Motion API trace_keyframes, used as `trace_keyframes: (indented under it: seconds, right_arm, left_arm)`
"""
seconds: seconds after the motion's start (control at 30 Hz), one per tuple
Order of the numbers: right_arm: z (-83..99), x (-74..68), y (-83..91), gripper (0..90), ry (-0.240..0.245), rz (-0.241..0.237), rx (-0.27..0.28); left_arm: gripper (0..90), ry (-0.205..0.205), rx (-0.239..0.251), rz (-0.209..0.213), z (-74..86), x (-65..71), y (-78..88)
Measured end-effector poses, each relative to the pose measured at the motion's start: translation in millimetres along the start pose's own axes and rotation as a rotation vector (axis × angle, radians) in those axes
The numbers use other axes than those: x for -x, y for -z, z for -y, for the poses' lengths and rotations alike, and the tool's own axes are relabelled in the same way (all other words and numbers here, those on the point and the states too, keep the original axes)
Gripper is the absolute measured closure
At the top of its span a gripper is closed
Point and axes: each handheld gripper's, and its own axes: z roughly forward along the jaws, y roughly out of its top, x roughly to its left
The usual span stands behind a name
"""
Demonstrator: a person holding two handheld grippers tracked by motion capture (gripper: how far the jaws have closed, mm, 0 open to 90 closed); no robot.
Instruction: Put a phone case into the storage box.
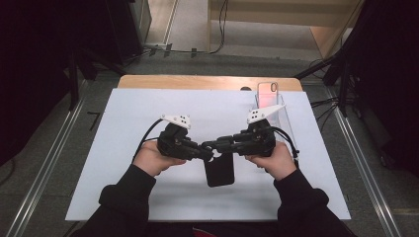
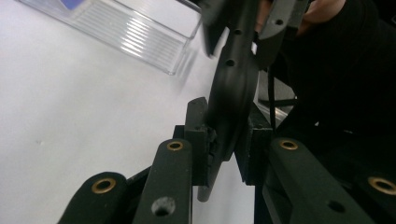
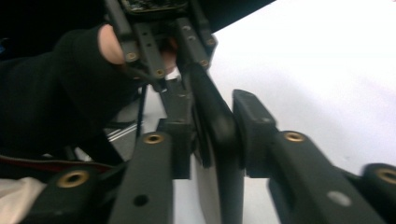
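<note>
Over the middle of the white mat (image 1: 123, 148), a black phone case (image 1: 220, 170) hangs between my two grippers. My left gripper (image 1: 210, 154) reaches in from the left. In the left gripper view (image 2: 224, 140) its pads press on both sides of the case's edge (image 2: 231, 93). From the right comes my right gripper (image 1: 217, 145). Its jaws (image 3: 215, 126) straddle the same case (image 3: 219, 140): the right pad lies against it, and a thin dark gap shows at the left pad. The two grippers meet nose to nose.
A clear plastic stand (image 1: 279, 111) at the back right holds a pink phone case (image 1: 268, 94) upright. Its ribbed wall (image 2: 135, 35) lies beyond the left jaws. The mat covers a wooden table (image 1: 197, 81), with metal rails on the floor at both sides.
</note>
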Motion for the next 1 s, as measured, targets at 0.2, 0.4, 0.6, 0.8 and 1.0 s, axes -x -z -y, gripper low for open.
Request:
trace_keyframes:
  seconds: [0.2,0.4,0.6,0.8,1.0]
  right_arm:
    - [-1.3,-1.8,2.0,25.3,0.013,0.117,0.056]
    - [0.6,0.2,4.2,23.3,-0.004,0.208,0.072]
    - [3.7,3.0,-0.7,5.5,-0.03,0.2,0.085]
    - [3.8,-3.1,-11.8,0.0,-0.056,0.265,0.059]
    - [7.5,-6.5,-20.8,0.0,-0.063,0.311,0.043]
  left_arm:
    - [76.7,0.057,0.017,-0.054,-2.5,0.4,11.2]
    - [76.5,0.097,0.048,-0.142,-4.2,1.5,24.1]
    - [76.5,0.132,0.047,-0.233,-7.4,5.9,31.6]
    - [76.5,0.205,0.048,-0.288,-9.9,8.0,34.3]
    - [76.5,0.251,0.102,-0.321,-11.6,10.6,39.7]
